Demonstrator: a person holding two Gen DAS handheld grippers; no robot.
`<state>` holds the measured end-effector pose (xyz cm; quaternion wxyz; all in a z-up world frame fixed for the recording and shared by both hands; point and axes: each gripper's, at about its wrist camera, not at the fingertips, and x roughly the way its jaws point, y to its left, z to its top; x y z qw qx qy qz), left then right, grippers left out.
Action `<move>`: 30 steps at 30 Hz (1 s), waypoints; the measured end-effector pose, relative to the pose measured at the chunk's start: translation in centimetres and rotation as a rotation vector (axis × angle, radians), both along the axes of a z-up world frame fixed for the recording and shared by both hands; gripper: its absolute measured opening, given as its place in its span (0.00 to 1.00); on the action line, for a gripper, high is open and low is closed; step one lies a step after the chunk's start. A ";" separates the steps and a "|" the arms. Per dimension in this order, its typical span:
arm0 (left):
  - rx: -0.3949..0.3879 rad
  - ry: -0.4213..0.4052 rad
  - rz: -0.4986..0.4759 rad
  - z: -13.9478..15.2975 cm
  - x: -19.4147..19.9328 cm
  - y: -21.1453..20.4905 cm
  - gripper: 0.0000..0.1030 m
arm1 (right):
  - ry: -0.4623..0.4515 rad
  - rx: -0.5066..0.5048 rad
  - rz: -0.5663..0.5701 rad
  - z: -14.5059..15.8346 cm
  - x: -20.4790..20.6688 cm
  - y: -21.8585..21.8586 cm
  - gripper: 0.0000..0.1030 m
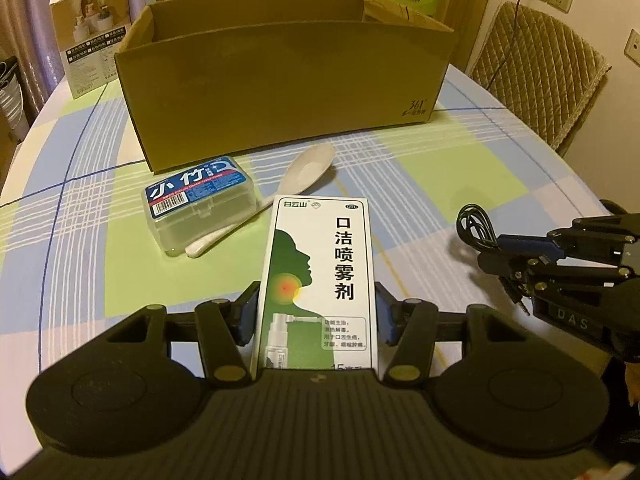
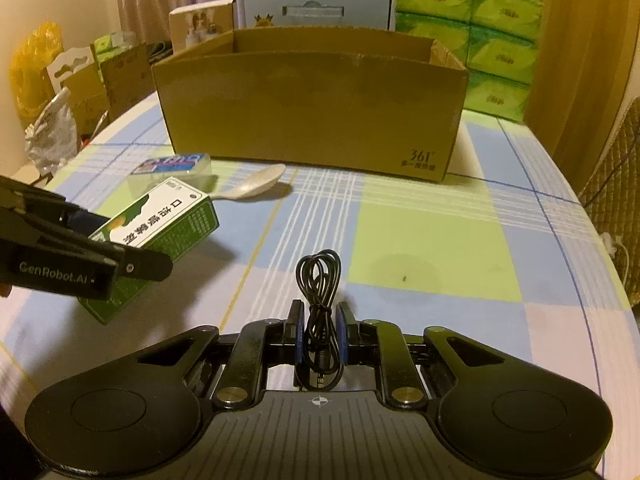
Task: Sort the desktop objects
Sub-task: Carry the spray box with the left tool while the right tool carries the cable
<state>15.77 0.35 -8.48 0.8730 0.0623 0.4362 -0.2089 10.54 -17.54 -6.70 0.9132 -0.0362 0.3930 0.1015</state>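
While both grippers are loaded, neither item is in the cardboard box yet. Left gripper is clamped on the white-and-green spray box, blue pads pressing its two long sides, printed face up, far end sticking out forward over the table. In the right wrist view the same spray box reads as held clear of the cloth, tilted, with the left gripper coming in from the left edge.

Right gripper is closed on the coiled black cable: loops stand up ahead of the pads, jack plugs hang back toward the camera (left view shows it too, cable poking out of the right gripper at the right edge).

Still on the checked tablecloth: clear floss-pick case with a blue label, and a white spoon lying just beside it, handle running along the case's right side, touching or nearly so. Both sit in front of the cardboard box, near its left front corner. The box is open-topped, standing at the far side of the table; its inside is not visible from either camera.
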 end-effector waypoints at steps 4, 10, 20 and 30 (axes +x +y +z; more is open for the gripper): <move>-0.008 -0.010 0.011 0.9 -0.6 -0.2 0.50 | -0.013 0.006 -0.004 0.8 -0.4 -0.2 0.12; -0.009 -0.028 0.028 2.3 -1.0 -0.5 0.50 | -0.044 0.014 -0.019 2.4 -0.6 -0.7 0.12; -0.014 -0.055 0.034 4.3 -1.9 -0.8 0.50 | -0.086 0.019 -0.039 4.6 -1.0 -1.6 0.12; -0.012 -0.076 0.036 5.6 -2.4 -0.8 0.50 | -0.109 0.022 -0.035 5.6 -1.5 -1.7 0.12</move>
